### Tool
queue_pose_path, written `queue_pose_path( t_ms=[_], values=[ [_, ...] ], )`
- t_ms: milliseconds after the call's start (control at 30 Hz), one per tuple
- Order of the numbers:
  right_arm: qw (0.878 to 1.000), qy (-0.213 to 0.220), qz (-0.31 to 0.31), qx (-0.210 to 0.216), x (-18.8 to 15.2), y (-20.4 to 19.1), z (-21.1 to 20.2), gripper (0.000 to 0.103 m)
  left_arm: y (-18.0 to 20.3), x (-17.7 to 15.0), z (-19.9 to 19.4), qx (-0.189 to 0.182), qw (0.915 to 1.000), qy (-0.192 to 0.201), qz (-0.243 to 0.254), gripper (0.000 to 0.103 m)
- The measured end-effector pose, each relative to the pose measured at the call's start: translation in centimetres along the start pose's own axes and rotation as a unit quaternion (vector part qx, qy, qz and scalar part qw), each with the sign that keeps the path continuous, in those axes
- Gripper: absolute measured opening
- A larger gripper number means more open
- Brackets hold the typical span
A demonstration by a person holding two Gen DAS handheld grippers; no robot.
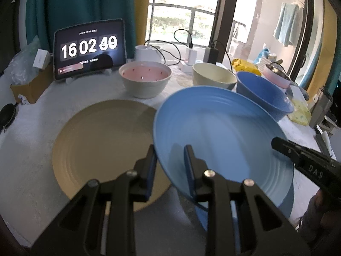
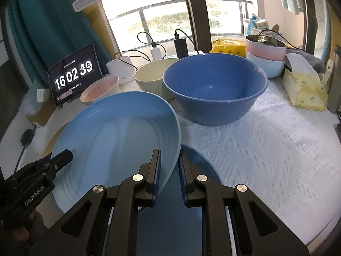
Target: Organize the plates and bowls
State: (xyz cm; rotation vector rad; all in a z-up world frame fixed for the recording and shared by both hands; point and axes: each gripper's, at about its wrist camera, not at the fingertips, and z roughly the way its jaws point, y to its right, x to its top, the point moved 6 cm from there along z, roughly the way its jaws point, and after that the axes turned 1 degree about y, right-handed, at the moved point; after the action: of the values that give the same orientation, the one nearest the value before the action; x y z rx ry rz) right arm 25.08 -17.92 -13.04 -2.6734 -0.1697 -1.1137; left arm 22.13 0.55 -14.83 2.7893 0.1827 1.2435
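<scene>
A light blue plate (image 1: 223, 136) is lifted and tilted above the table, over a darker blue plate (image 2: 204, 166). My left gripper (image 1: 170, 166) straddles its left rim, one finger under and one over. My right gripper (image 2: 169, 170) straddles its right rim (image 2: 178, 140) the same way; it also shows in the left wrist view (image 1: 298, 153). Whether the pads press the rim I cannot tell. A tan plate (image 1: 102, 140) lies flat to the left. Behind stand a pink-lined bowl (image 1: 145, 79), a cream bowl (image 1: 213, 76) and a large blue bowl (image 2: 215, 89).
A tablet clock (image 1: 89, 49) stands at the back left beside a cardboard box (image 1: 27, 89). Chargers and cables (image 1: 191, 53) sit at the back. Stacked pink and pale blue bowls (image 2: 266, 53) and a yellow tissue pack (image 2: 304, 89) are at the right.
</scene>
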Motion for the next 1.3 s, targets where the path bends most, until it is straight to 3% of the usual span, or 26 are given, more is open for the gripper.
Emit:
queue_pose_path(
  t_ms=[1300],
  values=[
    [0.999, 0.001, 0.042, -0.010, -4.8, 3.8, -3.1, 0.018, 4.2, -5.3, -1.0, -0.006, 0.9976, -0.049, 0.049, 0.028]
  ],
)
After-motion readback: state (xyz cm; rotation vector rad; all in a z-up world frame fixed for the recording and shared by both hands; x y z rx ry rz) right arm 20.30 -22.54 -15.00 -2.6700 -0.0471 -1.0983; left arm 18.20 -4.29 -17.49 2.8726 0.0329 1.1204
